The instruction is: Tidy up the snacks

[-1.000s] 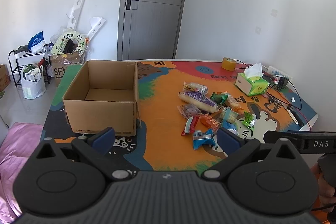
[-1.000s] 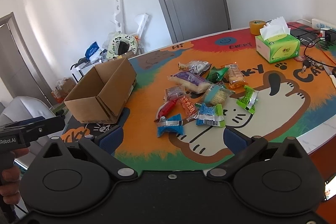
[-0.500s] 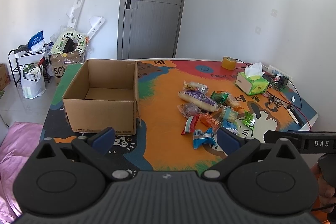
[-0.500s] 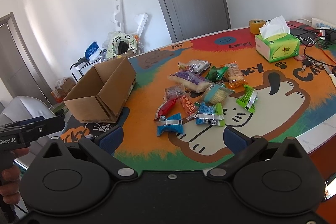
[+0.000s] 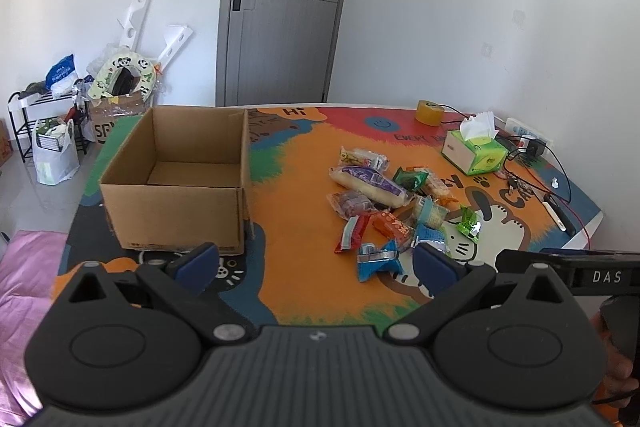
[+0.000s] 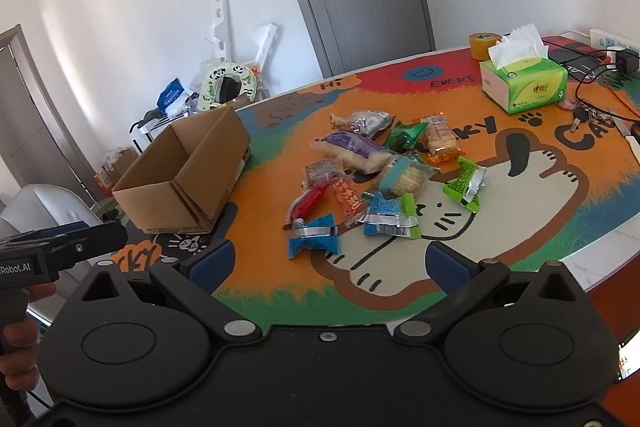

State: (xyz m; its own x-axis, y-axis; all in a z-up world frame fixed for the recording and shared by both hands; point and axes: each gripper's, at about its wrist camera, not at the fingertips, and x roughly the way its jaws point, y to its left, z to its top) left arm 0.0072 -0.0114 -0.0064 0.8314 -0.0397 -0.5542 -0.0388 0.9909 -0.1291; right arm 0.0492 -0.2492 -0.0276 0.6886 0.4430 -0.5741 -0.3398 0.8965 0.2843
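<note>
An open brown cardboard box (image 5: pixel 176 203) (image 6: pixel 188 187) stands empty on the left of a colourful cartoon table mat (image 5: pixel 296 227). To its right lies a loose pile of several wrapped snacks (image 5: pixel 384 195) (image 6: pixel 372 179): a long purple-and-cream pack (image 5: pixel 370 181), a red stick pack (image 6: pixel 306 203), blue packs (image 6: pixel 314 237), green packs (image 6: pixel 466 183). My left gripper (image 5: pixel 316 263) hovers open over the near table edge, holding nothing. Equally open and unloaded, my right gripper (image 6: pixel 328 261) hangs just short of the blue packs.
A green tissue box (image 6: pixel 524 85), a tape roll (image 6: pixel 484 45), keys (image 6: pixel 584 115) and cables (image 5: pixel 532 163) occupy the far right of the table. A grey door (image 5: pixel 284 7), bags and a shoe rack (image 5: pixel 44 127) stand behind. A hand (image 6: pixel 18 343) shows at the left.
</note>
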